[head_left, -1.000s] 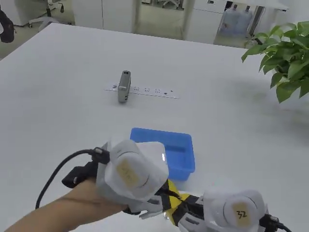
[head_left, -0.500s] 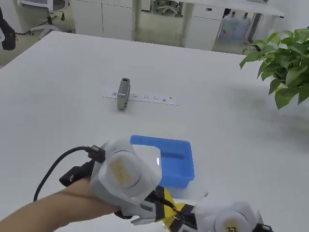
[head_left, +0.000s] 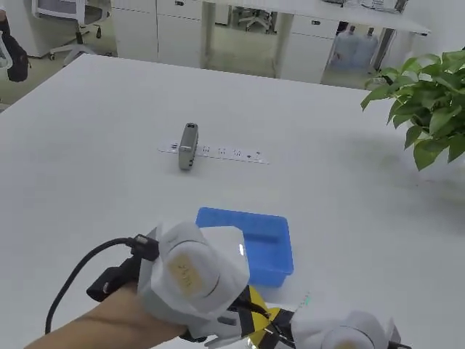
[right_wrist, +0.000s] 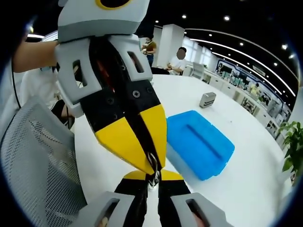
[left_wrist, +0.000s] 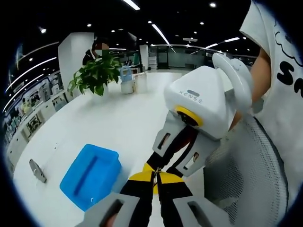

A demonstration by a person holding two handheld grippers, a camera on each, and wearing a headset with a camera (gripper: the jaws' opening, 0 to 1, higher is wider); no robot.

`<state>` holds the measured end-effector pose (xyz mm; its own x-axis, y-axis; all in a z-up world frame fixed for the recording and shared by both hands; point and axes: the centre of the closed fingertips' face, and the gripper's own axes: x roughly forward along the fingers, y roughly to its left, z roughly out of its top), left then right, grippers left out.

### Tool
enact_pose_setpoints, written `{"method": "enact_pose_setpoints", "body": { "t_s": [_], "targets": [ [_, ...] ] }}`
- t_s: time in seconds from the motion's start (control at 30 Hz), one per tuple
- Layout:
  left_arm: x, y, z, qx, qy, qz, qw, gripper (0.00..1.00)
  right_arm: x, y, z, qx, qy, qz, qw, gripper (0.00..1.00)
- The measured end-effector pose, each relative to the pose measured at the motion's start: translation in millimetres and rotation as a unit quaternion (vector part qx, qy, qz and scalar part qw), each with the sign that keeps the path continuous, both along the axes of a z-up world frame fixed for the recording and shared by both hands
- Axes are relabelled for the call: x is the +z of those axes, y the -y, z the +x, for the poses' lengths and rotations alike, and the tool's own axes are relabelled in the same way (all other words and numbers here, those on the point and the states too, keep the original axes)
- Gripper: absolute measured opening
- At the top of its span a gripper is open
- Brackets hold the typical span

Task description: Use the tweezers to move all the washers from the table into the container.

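Meeting tip to tip at the near edge of the white table point(head_left: 349, 196), the two grippers are held low and close to the person's body, which looks like a way to steady a small tool between them before any reaching begins. The left gripper point(right_wrist: 152, 170) has its yellow-tipped jaws pressed together, and a thin strip of bright metal, which I take to be the tweezers point(right_wrist: 152, 162), runs along the seam between them, so this gripper appears clamped on the tool. The right gripper point(left_wrist: 155, 171) also has its jaws drawn together at that same spot, though I cannot tell whether they bite on the metal or merely touch it. My judgement is that the tweezers are being seated or handed across so that one gripper gets a working hold. The blue container point(head_left: 244, 216) sits on the table just beyond the grippers, close enough to keep each carry short; whether any washers lie in it is too fine to tell. Farther back lie a white power strip point(head_left: 225, 153) with a grey adapter point(head_left: 188, 138) plugged into one end, and a leafy potted plant point(head_left: 429, 109) stands well off to the right
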<state>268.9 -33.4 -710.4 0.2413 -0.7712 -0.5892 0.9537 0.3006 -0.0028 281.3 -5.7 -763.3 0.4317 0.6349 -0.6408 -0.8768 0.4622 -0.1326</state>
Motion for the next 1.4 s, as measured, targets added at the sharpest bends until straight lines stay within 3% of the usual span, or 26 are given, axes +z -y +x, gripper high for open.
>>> {"method": "enact_pose_setpoints", "body": {
  "t_s": [0.03, 0.1, 0.17, 0.27, 0.3, 0.37, 0.4, 0.53, 0.7, 0.77, 0.83, 0.97, 1.07, 1.2, 1.3, 1.37, 1.4],
  "targets": [
    [2.8, -0.9, 0.4, 0.009, -0.002, -0.005, 0.9999, 0.00, 3.9, 0.0, 0.9, 0.000, 0.004, 0.003, 1.0000, 0.03],
    [12.0, -4.1, 6.3, 0.031, 0.019, -0.017, 0.9992, 0.05, 13.7, -0.5, 1.4, 0.002, 0.008, 0.009, 0.9999, 0.03],
    [22.7, -9.4, 10.2, 0.064, 0.022, -0.036, 0.9970, 0.12, 23.1, -0.5, 1.6, 0.007, 0.019, 0.009, 0.9997, 0.03],
    [39.6, -20.9, 14.5, 0.125, 0.007, -0.075, 0.9893, 0.22, 32.9, 1.4, 2.6, 0.008, 0.028, 0.012, 0.9995, 0.03],
    [49.0, -26.4, 16.2, 0.144, 0.018, -0.095, 0.9849, 0.27, 36.2, 3.1, 4.3, 0.006, 0.030, 0.013, 0.9994, 0.03],
    [57.8, -38.1, 13.9, 0.175, 0.017, -0.107, 0.9786, 0.32, 40.2, 5.7, 6.7, 0.005, 0.033, 0.013, 0.9993, 0.03],
    [59.7, -39.9, 13.3, 0.181, 0.017, -0.109, 0.9773, 0.38, 42.3, 7.9, 8.7, 0.003, 0.035, 0.013, 0.9993, 0.03],
    [70.0, -59.3, 5.1, 0.220, 0.040, -0.108, 0.9686, 0.56, 49.2, 13.6, 15.5, 0.000, 0.035, 0.013, 0.9993, 0.03],
    [63.9, -83.5, -7.2, 0.272, 0.053, -0.097, 0.9559, 0.75, 62.9, 17.5, 28.7, -0.012, 0.039, 0.023, 0.9989, 0.03],
    [57.8, -90.1, -15.5, 0.281, 0.045, -0.088, 0.9546, 0.80, 67.7, 18.0, 34.4, -0.016, 0.040, 0.027, 0.9987, 0.03],
    [55.3, -100.3, -17.7, 0.313, 0.048, -0.089, 0.9443, 0.84, 71.0, 18.6, 40.2, -0.016, 0.046, 0.025, 0.9985, 0.03],
    [47.2, -109.5, -25.0, 0.332, 0.041, -0.084, 0.9386, 0.92, 74.7, 20.6, 54.3, -0.020, 0.058, 0.018, 0.9979, 0.03],
    [40.6, -121.4, -25.4, 0.360, 0.053, -0.080, 0.9279, 0.98, 78.8, 21.8, 65.8, -0.024, 0.062, 0.018, 0.9976, 0.03],
    [28.2, -135.0, -25.6, 0.387, 0.062, -0.065, 0.9175, 0.99, 81.3, 24.3, 84.6, -0.037, 0.062, 0.024, 0.9971, 0.03],
    [22.6, -142.0, -24.8, 0.402, 0.068, -0.058, 0.9114, 0.99, 77.6, 24.2, 94.9, -0.056, 0.043, 0.043, 0.9966, 0.03],
    [20.8, -147.2, -24.4, 0.416, 0.077, -0.052, 0.9048, 0.99, 71.9, 24.4, 100.5, -0.064, 0.034, 0.044, 0.9964, 0.03],
    [18.4, -152.1, -22.7, 0.429, 0.086, -0.048, 0.8981, 0.99, 67.4, 24.3, 104.3, -0.067, 0.033, 0.042, 0.9963, 0.03]
  ]
}}
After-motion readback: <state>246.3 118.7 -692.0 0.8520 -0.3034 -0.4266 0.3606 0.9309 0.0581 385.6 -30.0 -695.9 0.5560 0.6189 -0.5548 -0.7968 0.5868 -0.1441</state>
